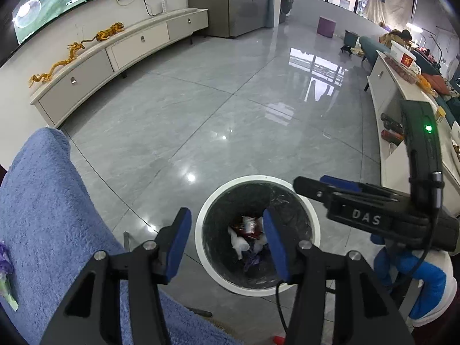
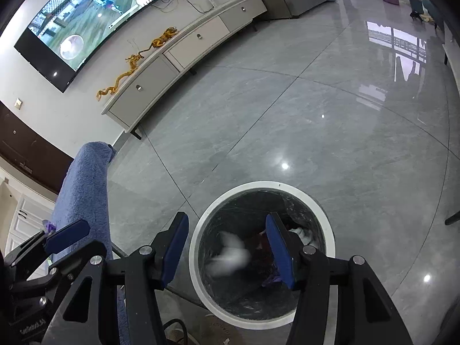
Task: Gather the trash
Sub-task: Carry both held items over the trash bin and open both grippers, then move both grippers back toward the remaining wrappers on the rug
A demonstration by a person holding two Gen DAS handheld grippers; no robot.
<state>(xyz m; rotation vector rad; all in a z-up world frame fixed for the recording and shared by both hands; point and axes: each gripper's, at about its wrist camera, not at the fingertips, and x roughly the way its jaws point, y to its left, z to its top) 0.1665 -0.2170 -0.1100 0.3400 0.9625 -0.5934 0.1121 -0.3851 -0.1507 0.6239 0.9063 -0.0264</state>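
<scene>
The left gripper (image 1: 227, 241) points steeply down over the trash bin (image 1: 312, 215), and its jaws stand about half open with nothing between the blue pads. The right gripper (image 2: 227, 247) has the same pose, also tilted down toward the bin (image 2: 327, 224), jaws about half open and holding nothing. In the left wrist view the right gripper (image 1: 309, 184) comes in from the right side, above the far rim of the bin, and a hand in a blue and white glove (image 1: 425, 281) is below it. In the right wrist view the left gripper (image 2: 67, 235) is at the left edge, beside a blue towel (image 2: 83, 189).

The bin stands on the grey tiled floor (image 1: 201, 120), white at the rim with a black liner. Inside lie white scraps, something red and something purple (image 1: 250, 238). In the right wrist view a blurred white piece (image 2: 230, 256) is inside the opening of the bin, just beside the left pad.
</scene>
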